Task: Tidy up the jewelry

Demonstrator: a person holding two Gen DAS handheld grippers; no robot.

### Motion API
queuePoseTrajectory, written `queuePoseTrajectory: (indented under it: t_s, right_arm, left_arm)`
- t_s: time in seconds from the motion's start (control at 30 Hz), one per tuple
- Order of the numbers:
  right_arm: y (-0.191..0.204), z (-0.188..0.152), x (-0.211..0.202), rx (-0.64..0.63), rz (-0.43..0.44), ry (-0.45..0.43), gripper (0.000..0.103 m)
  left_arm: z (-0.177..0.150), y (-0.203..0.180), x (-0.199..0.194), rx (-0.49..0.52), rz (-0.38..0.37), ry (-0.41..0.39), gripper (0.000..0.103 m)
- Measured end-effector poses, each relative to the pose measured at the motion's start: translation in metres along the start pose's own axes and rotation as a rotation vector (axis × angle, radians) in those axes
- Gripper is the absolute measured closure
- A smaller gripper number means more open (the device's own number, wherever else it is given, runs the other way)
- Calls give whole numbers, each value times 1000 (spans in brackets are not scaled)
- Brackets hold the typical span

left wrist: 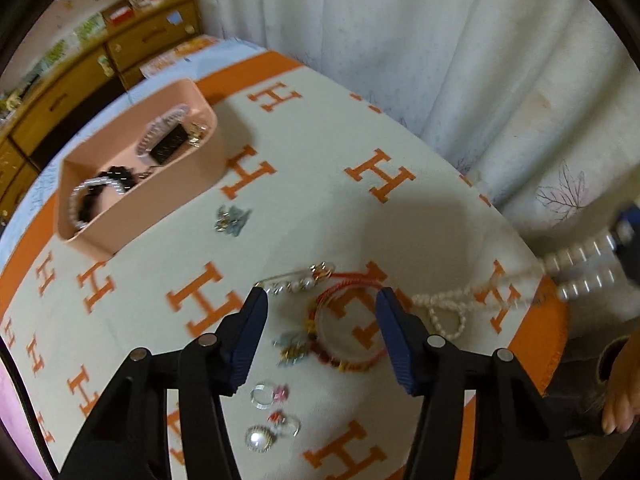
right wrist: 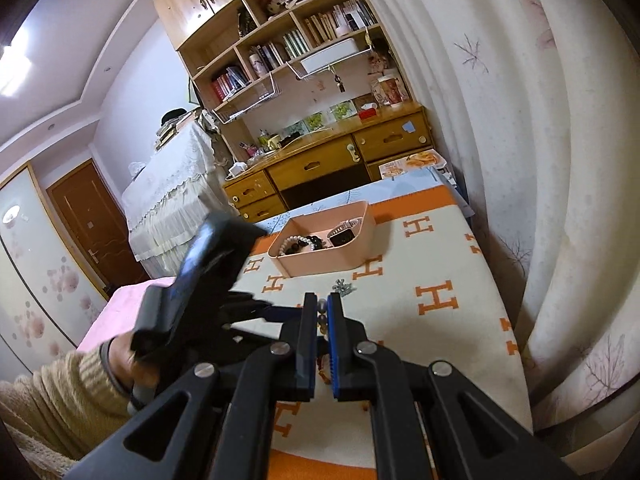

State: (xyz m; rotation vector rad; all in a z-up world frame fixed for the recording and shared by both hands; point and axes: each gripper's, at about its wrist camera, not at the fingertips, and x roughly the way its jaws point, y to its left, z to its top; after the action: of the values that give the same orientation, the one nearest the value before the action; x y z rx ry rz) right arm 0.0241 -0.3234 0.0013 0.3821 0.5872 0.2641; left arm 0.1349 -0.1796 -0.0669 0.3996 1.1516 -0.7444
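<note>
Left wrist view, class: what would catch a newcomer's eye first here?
The open left gripper hovers over a red bracelet on the cream cloth with orange H letters. At the right edge, the right gripper pulls a pearl necklace up off the cloth. A pink tray of jewelry sits upper left.

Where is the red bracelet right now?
In the left wrist view, the red bracelet lies on the H-patterned blanket, below the open left gripper, between the pearl pin and the pearl necklace.
</note>
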Motion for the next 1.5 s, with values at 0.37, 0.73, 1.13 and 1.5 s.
queuePoseTrajectory:
  t_s: [0.37,0.73,1.13,1.5]
  right_arm:
    - [-5,-2,5,12,2,16,98]
    - [-1,-4,5,10,5,22,98]
    - [8,3,7,-4,-4,26,98]
    - [54,99,15,-137,31,-80,98]
  left_arm:
    - [12,-1,29,-28,-36,175,91]
    - [15,-8,33,-5,41,190,65]
    - [15,16,23,-109,-17,151,95]
    - [51,94,-84,-263,120,-94,98]
